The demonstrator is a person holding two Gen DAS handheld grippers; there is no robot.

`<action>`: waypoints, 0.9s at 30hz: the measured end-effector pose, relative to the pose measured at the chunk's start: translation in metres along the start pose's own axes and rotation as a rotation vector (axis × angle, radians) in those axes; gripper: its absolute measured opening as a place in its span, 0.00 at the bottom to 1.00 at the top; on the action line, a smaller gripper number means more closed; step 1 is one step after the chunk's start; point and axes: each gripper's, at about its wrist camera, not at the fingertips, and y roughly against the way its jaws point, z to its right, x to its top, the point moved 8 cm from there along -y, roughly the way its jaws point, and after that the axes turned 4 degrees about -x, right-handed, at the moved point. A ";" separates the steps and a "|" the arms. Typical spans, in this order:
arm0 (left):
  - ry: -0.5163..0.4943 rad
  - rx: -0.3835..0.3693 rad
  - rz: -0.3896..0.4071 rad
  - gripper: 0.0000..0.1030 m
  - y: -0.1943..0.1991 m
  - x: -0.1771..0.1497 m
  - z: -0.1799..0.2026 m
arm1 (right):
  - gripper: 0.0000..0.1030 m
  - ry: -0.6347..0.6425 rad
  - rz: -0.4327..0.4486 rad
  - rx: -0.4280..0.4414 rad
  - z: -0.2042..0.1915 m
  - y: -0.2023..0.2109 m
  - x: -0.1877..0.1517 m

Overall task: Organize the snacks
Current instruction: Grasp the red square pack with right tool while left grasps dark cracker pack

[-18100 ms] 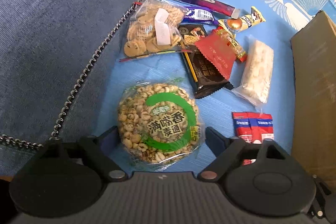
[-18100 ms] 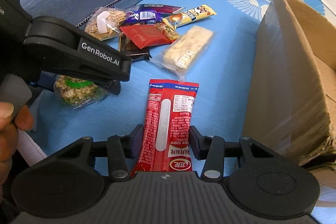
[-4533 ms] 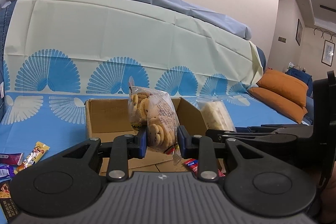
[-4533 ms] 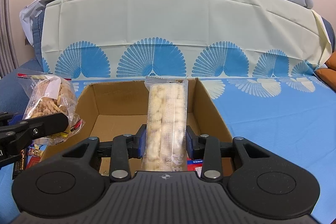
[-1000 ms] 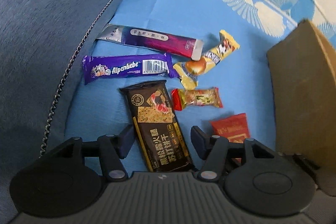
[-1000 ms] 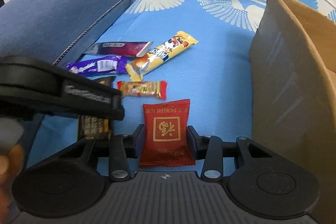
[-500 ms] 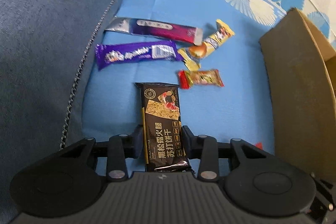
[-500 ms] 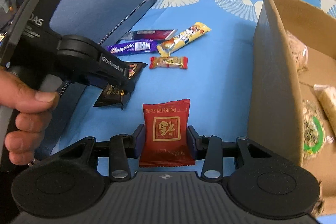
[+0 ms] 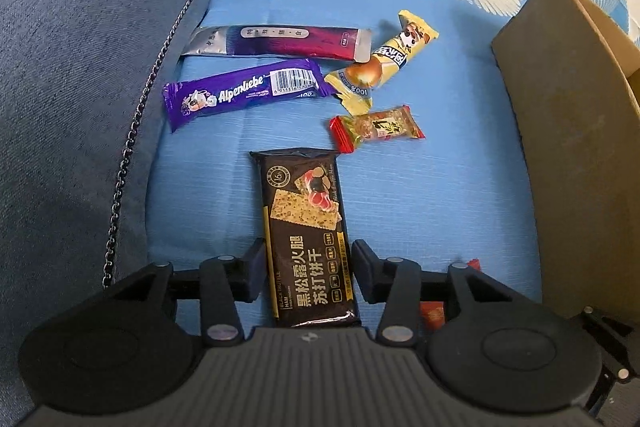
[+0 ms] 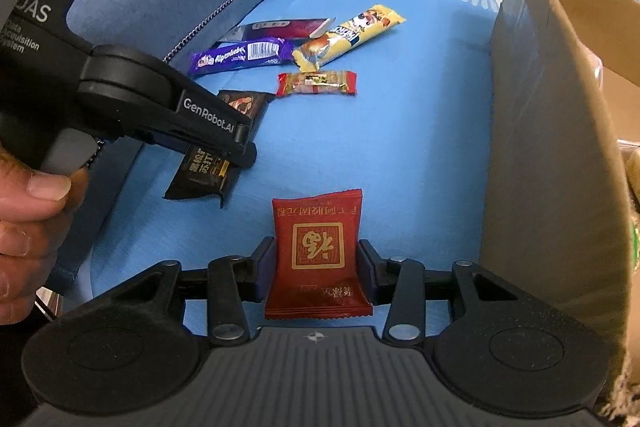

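My left gripper (image 9: 308, 263) holds a black cracker pack (image 9: 306, 223) by its near end. Its jaws are easing open, with the pads still against the pack's sides. In the right wrist view the left gripper (image 10: 240, 151) carries that pack (image 10: 200, 173) tilted just above the blue sofa cover. My right gripper (image 10: 318, 263) is shut on a red square packet (image 10: 318, 247), held upright left of the cardboard box (image 10: 552, 147).
Loose on the cover lie a purple Alpenliebe bar (image 9: 244, 93), a silver-maroon stick (image 9: 280, 43), a yellow bar (image 9: 384, 63) and a small red-ended candy (image 9: 376, 127). The box wall (image 9: 560, 147) rises at right; the grey-blue sofa arm (image 9: 80, 67) stands at left.
The left jaws closed on the black cracker pack, raised its near end, then widened slightly. The right gripper drifted with the red packet, so less of the box's inside shows.
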 end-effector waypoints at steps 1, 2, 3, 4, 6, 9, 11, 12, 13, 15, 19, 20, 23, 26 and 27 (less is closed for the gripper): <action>0.000 -0.001 0.000 0.49 0.000 0.000 0.000 | 0.46 0.005 -0.005 0.000 -0.001 -0.002 0.000; 0.000 -0.001 0.000 0.49 0.000 0.000 0.000 | 0.45 0.010 -0.009 -0.002 -0.002 -0.003 -0.002; -0.001 -0.001 0.001 0.49 0.000 0.000 0.000 | 0.45 0.014 -0.012 -0.007 -0.003 -0.004 -0.002; 0.000 -0.001 0.000 0.49 0.000 0.000 0.000 | 0.45 0.016 -0.015 -0.009 -0.003 -0.005 -0.003; -0.001 -0.002 0.001 0.49 0.000 -0.001 0.000 | 0.45 0.015 -0.019 -0.010 -0.003 -0.006 -0.003; 0.001 -0.002 0.001 0.50 0.000 -0.001 0.000 | 0.45 0.017 -0.022 -0.013 -0.003 -0.007 -0.003; 0.000 -0.001 0.001 0.50 0.000 -0.001 0.000 | 0.45 0.019 -0.023 -0.015 -0.003 -0.008 -0.004; -0.001 -0.001 0.001 0.50 0.000 -0.001 0.000 | 0.45 0.019 -0.024 -0.016 -0.003 -0.008 -0.004; -0.001 -0.001 0.001 0.51 0.001 -0.001 0.000 | 0.45 0.019 -0.024 -0.017 -0.002 -0.008 -0.004; -0.001 -0.001 0.001 0.51 0.001 -0.001 0.000 | 0.48 0.020 -0.030 -0.018 -0.001 -0.009 -0.005; -0.002 -0.001 0.001 0.51 0.001 -0.001 0.000 | 0.49 0.024 -0.037 -0.023 -0.003 -0.012 -0.005; -0.002 0.000 0.001 0.52 0.000 -0.001 0.000 | 0.49 0.024 -0.037 -0.024 -0.004 -0.012 -0.005; -0.001 0.000 0.001 0.52 0.000 -0.001 0.000 | 0.49 0.025 -0.037 -0.024 -0.004 -0.012 -0.005; -0.002 0.000 0.001 0.52 0.000 -0.001 -0.001 | 0.49 0.029 -0.037 -0.025 -0.004 -0.013 -0.005; -0.002 0.002 0.001 0.52 0.000 -0.001 0.000 | 0.49 0.030 -0.037 -0.025 -0.004 -0.013 -0.005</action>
